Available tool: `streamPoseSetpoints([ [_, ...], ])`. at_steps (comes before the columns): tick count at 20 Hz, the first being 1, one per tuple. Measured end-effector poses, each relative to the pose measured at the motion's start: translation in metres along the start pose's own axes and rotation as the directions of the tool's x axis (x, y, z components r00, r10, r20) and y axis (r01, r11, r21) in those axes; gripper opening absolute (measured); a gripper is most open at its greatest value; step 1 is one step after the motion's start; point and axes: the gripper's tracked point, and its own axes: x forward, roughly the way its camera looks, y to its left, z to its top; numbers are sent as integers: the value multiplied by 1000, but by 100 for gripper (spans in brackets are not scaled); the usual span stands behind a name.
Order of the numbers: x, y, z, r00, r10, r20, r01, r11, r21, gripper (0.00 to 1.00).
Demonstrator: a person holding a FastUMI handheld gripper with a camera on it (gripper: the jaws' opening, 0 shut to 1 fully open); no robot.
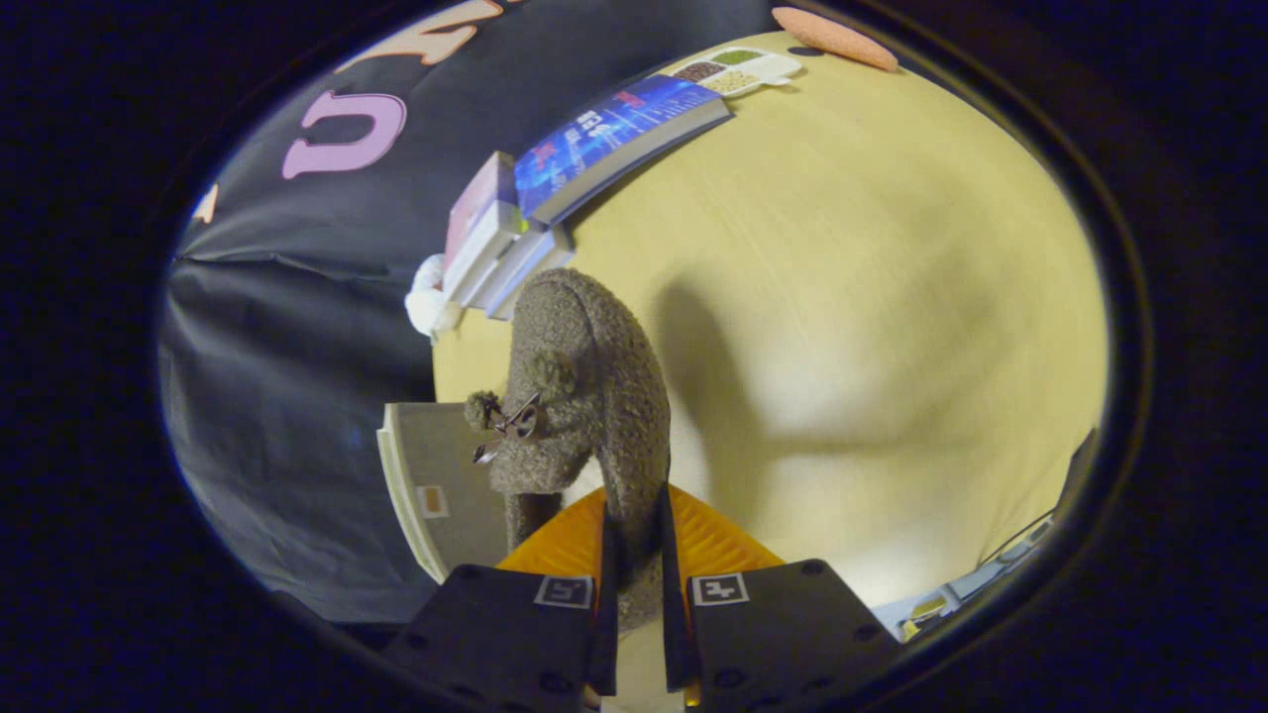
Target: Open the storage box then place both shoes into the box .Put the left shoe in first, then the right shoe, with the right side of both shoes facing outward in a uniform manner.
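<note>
Gripper view:
- Gripper (634,584) narrow, both fingers pressed on a thin edge of the shoe (594,396); the edge sits between them.
- Shoe is fuzzy, grey-brown, and extends ahead from the fingers, held up with the counter (872,297) beyond it. It bears two small pompoms and a small metal ornament on its left side.
- Which shoe of the pair it is: cannot tell.
- Orange ribbed surface (565,540) shows just behind the fingers on both sides, under the shoe; it looks like the sole, not certain.
- Shoe casts a dark shadow on the counter just to its right.
- Counter is pale yellow wood; bare over its wide middle.
- Grey flat panel with a pale rim (436,485) lies left of the shoe, by the counter's edge, a small label on it. Could be a part of the storage box; cannot tell.
- Stack of books (500,253) lies beyond the shoe, near the black cloth wall (287,396).
- Blue book (619,139) lies further on, beside the stack, along the counter's edge.
- White tray with small compartments (738,69) sits just past the blue book; contents dark, green and tan.
- Orange-pink oval pad (834,38) lies near the tray, at the counter's far end.
- White crumpled thing (428,297) sits beside the stack, against the wall.
- Some flat objects (981,579) lie at the counter's edge, right of the fingers; too small to tell.
</note>
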Motion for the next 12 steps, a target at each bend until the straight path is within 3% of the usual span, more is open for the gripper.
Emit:
streamPoseSetpoints([
  [6, -10, 117, -45, 983, 182, 15, -183, 983, 22, 22],
  [12, 18, 222, -92, 966, 259, 12, -259, 966, 4, 22],
])
